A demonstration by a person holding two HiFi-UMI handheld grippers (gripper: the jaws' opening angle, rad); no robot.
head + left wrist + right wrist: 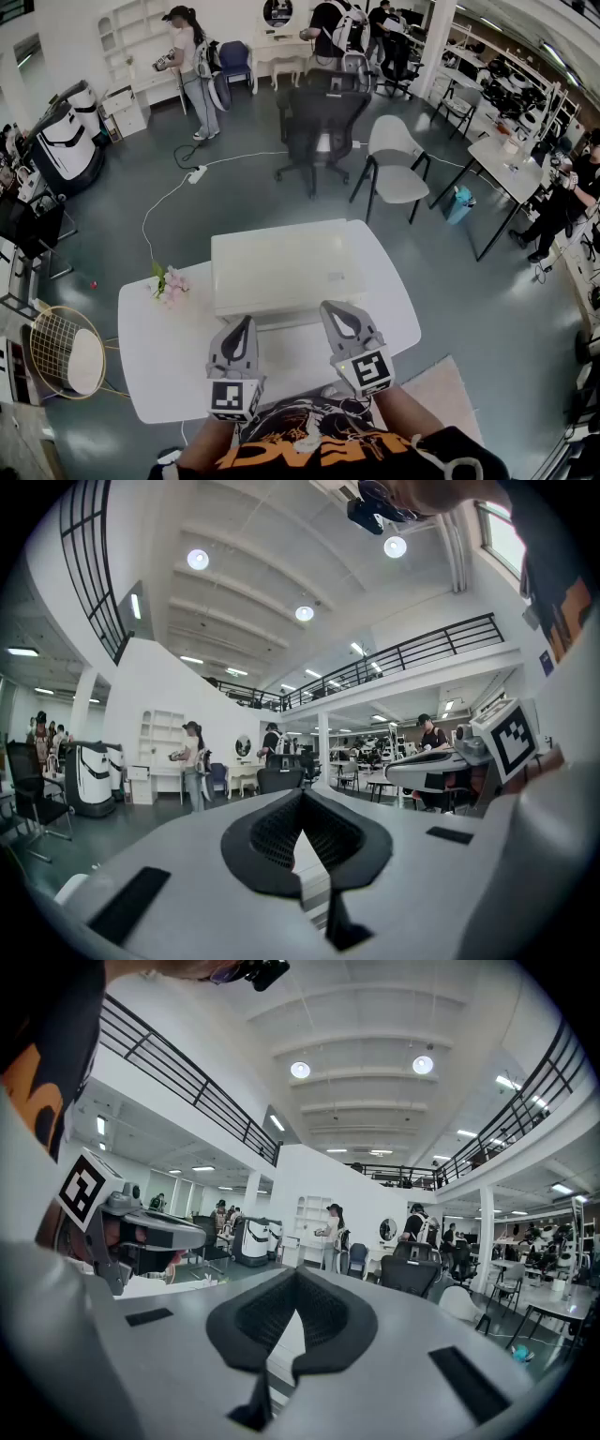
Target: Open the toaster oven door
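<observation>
In the head view, a white toaster oven (277,267) stands in the middle of a white surface (159,370). Both claws are just in front of the toaster oven, on the side nearest to the person. The left claw (247,323) is before its left half and the right claw (332,307) before its right half, and both tips point toward it. Whether the tips touch it, I cannot tell. From above only the top of the toaster oven shows, so its door cannot be made out. Some pink flowers (172,283) lie on the surface to the left of the toaster oven. Beyond the toaster oven, a black office chair (322,127) and a white chair (398,159) stand on the floor. Much further beyond it, a person (192,70) stands.

In the left gripper view, the two jaws of the left claw meet at their tips and nothing is between them. The right claw shows beside it, at the right edge.

In the right gripper view, the jaws of the right claw are also together at the tips and hold nothing.
</observation>
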